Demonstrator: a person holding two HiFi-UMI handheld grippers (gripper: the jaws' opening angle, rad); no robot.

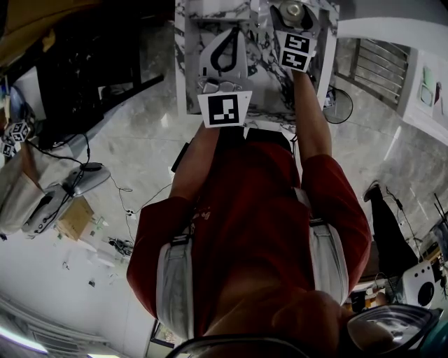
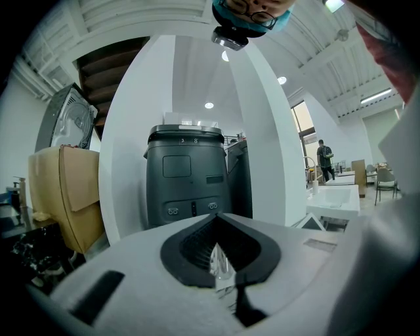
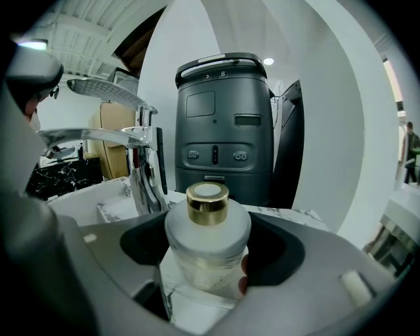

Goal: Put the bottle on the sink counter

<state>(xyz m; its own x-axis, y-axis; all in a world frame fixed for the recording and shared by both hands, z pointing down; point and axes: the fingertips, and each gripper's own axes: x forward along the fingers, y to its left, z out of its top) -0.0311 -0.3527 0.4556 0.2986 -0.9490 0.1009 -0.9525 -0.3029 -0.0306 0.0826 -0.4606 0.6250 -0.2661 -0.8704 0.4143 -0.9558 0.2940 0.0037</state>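
Observation:
The bottle (image 3: 207,241) is frosted white glass with a gold cap. It stands between the jaws of my right gripper (image 3: 209,223), which is shut on its body, and the white marble counter (image 3: 190,315) shows just under it. In the head view the bottle (image 1: 292,10) sits at the far end of the right gripper (image 1: 293,21), over the marble counter (image 1: 260,66). My left gripper (image 1: 233,33) hovers beside it to the left, above the same counter. Its jaws are shut with the tips meeting (image 2: 216,216) and nothing in them.
A chrome faucet (image 3: 125,141) rises left of the bottle, close to the right gripper. A tall dark grey machine (image 3: 223,125) stands behind the counter, also in the left gripper view (image 2: 190,174). A cardboard box (image 2: 72,190) is at the left. Cables and gear lie on the floor (image 1: 84,178).

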